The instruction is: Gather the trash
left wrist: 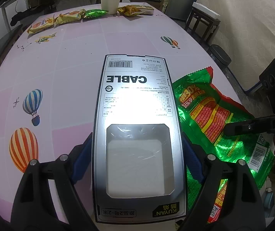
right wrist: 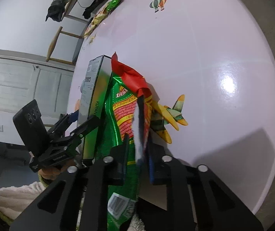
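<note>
— What is hidden or cut off?

— The near end of the cable box [left wrist: 137,134] is cropped by the lower edge of the left wrist view, and much of its printing is washed out by glare. In the right wrist view, the lower part of the green snack bag [right wrist: 116,134] is covered by the right tongs [right wrist: 137,140], and the airplane print on the desk [right wrist: 205,57] is partly masked by the bag.

— How are the tongs set?

— The cable box is clamped between the widely spread blue pads of the left tongs [left wrist: 137,154]. The right tongs are nearly closed, and the bag is pinched between them, just beside the box.

— What else is seen?

— A paper cup [left wrist: 110,1] and several snack packets [left wrist: 60,19] are lined along the far desk edge, well apart from the box.
</note>
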Tool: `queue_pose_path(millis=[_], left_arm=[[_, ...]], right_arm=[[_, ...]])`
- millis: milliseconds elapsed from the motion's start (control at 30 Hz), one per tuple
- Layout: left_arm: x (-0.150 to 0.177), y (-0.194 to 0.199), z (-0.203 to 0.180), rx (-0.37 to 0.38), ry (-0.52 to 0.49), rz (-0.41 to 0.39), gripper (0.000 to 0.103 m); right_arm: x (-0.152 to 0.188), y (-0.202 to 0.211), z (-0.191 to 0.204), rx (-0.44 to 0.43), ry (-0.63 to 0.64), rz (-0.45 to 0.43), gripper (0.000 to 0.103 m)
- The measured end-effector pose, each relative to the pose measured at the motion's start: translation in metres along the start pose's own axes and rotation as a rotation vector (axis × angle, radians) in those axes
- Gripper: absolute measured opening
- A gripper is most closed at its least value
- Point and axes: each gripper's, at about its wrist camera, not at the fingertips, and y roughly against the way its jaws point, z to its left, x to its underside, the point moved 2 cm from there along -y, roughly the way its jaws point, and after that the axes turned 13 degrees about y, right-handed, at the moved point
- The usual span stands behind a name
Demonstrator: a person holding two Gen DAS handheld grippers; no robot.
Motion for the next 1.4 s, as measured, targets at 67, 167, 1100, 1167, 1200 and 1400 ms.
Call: queue_pose_path(millis=[67,167,1100,1167,1200,1400], left_arm=[[0.0,0.0,0.0,0.0,0.0,0.0,0.08],[0.0,0.0,0.001,0.004,0.001,0.001,0.08],[-0.004,0.015,0.006,0.043,0.054,-0.039,0.079],[-0.004,0.015,0.006,0.041,0.054,-0.038,0.079],[-0.004,0.015,0.006,0.039,0.054,-0.039,0.079],[-0.004,0.019,0.012,0.025,0.069,-0.055,0.079]], right_arm=[[0.002,0.001,-0.002,0.0,-0.018,-0.013,0.011],[0.006,0.003,-0.004,-0.004,-0.036,-0.034,0.009],[0.013,0.049,-0.037,0.069,-0.221,-0.309,0.003],[0.012,0.052,-0.04,0.071,-0.231,-0.324,0.003],[0.013,0.053,-0.041,0.07,-0.235,-0.33,0.003],[0.015,0.054,-0.05,0.059,-0.277,-0.35,0.003]])
